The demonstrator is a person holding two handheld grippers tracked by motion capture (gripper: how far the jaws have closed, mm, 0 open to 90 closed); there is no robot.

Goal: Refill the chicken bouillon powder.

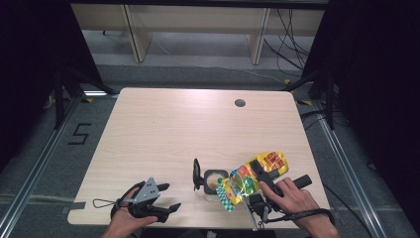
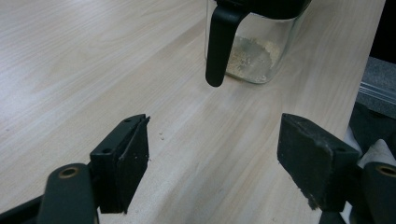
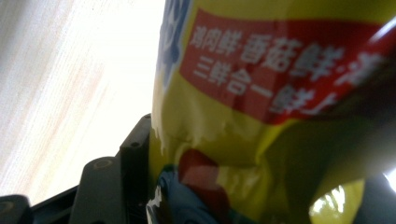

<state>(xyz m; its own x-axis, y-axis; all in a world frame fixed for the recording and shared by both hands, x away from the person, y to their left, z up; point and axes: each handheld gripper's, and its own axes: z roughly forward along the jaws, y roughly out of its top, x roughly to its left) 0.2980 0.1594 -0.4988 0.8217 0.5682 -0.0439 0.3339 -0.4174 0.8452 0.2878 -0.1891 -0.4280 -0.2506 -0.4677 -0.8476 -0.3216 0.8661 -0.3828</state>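
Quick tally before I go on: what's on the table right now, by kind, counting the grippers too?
Glass jar with black flip lid, some powder inside: 1
Yellow seasoning bag, held tilted over the jar by the right gripper: 1
Grippers, the left gripper open and empty: 2
Total: 4

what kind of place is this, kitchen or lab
Most likely a lab or recording space, not a kitchen: a bare wooden table on a grey floor, dark curtains at both sides, and loose cables behind.

wooden table (image 1: 163,129), round grommet hole (image 1: 240,103)
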